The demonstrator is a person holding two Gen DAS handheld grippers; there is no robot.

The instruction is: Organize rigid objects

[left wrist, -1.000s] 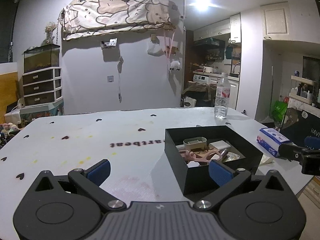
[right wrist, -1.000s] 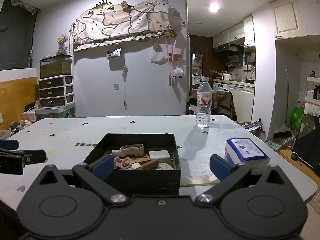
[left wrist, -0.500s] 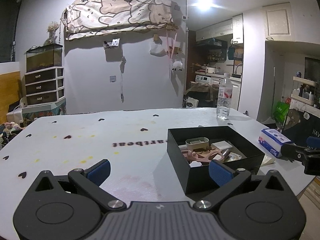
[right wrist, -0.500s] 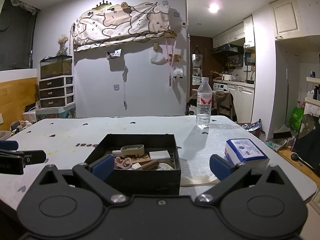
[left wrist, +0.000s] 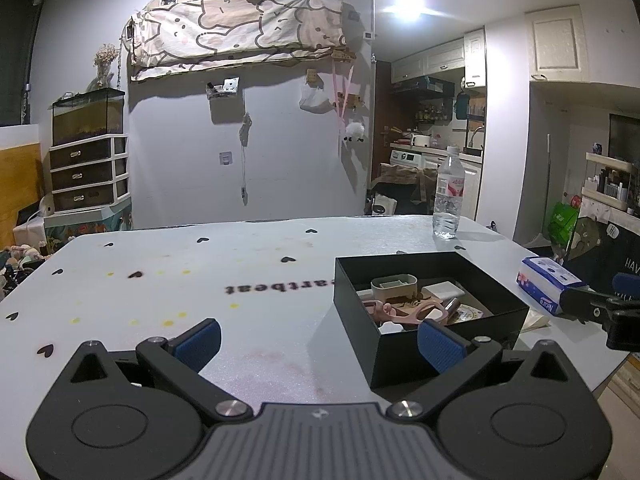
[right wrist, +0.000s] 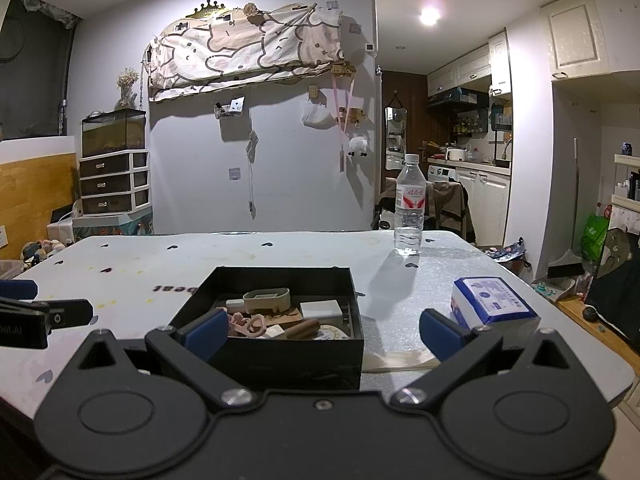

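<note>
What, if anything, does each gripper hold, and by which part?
Nothing is held. The left gripper and the right gripper are both open, with empty jaws, in front of the black box.

A box [right wrist: 280, 354] sits on the counter [right wrist: 140, 264], toward its near right part. In the box lie a small tray [right wrist: 267, 299], scissors [right wrist: 248, 324], a block [right wrist: 321, 309] and a plate [right wrist: 330, 332]. Right of the box rests a tissue pack [right wrist: 493, 306]. Behind both, near the far edge, stands a water bottle [right wrist: 409, 205]. A drawer unit [right wrist: 114, 182] stands beyond the counter's left end.
</note>
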